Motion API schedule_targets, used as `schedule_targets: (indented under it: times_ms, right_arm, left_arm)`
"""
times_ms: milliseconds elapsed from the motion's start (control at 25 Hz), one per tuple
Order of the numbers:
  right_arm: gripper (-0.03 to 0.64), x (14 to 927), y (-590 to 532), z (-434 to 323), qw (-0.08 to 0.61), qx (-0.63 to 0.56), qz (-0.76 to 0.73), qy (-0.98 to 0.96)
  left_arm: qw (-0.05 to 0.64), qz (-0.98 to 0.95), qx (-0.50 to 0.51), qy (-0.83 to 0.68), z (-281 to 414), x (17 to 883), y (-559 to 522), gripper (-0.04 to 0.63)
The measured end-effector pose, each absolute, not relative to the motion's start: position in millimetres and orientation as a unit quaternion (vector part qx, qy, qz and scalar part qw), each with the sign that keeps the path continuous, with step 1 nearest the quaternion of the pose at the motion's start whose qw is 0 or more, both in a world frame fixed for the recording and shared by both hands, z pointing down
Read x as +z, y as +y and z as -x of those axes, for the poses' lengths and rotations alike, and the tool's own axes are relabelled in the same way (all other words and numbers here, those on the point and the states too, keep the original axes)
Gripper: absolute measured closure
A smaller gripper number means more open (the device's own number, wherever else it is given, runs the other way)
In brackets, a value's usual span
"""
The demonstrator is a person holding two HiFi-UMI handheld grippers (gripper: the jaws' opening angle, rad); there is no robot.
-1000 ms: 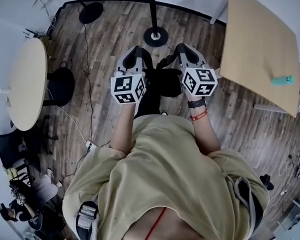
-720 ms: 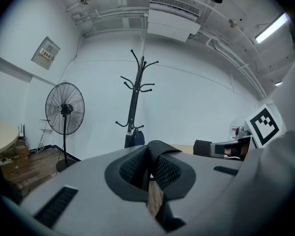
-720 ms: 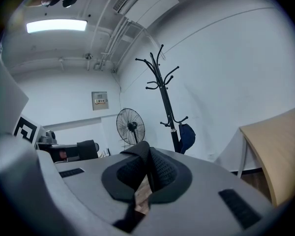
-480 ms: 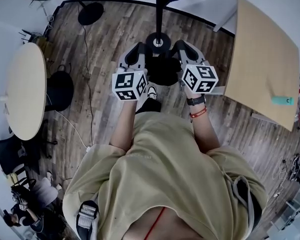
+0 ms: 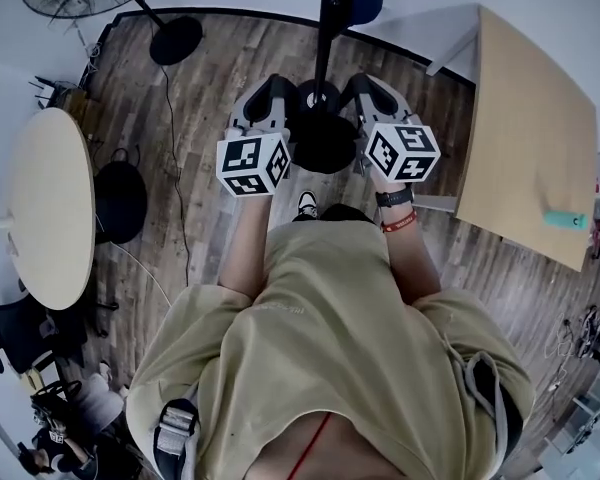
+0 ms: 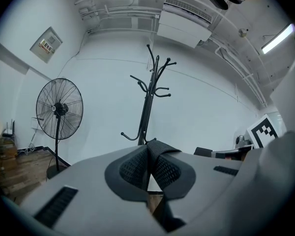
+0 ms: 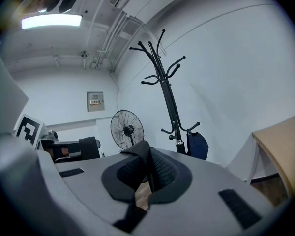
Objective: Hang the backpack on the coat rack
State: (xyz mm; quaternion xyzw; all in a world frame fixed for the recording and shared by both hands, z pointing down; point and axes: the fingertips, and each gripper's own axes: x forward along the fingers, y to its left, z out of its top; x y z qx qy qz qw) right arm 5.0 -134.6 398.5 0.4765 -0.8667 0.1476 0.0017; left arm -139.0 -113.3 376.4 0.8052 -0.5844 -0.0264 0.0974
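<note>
Head view: you have stepped closer; black metal coat rack [image 5: 326, 23] now directly ahead. Your left claw [image 5: 277, 90] and right claw [image 5: 362, 86] each clenched on straps of black fabric backpack [image 5: 323, 148], slung between them, not yet hooked.

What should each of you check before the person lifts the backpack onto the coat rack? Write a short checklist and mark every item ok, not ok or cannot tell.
1. Left tongs shut on a strap: ok.
2. Right tongs shut on a strap: ok.
3. Backpack held between both tongs: ok.
4. Coat rack in front of both tongs: ok.
5. Upper hooks free: ok. Only a low hook holds a blue bag.
6. Strap over a hook: not ok, the hooks stand higher than the tongs.
</note>
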Motion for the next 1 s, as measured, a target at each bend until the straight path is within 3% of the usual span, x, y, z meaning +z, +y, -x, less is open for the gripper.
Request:
schedule_targets:
  times_ms: [320, 1000]
  right_arm:
    - [0.601, 374, -216, -19, -0.022, 0.139, -0.488, -0.861]
    - [0.601, 334, -359, -118, -0.114, 0.162, -0.521, -0.830]
  left_arm:
    - [0.104, -0.784, -0.034, -0.611, 182, 375, -195, 0.572]
    - [0.101, -0.753, -0.064, -0.647, 199, 346, -325, 0.572]
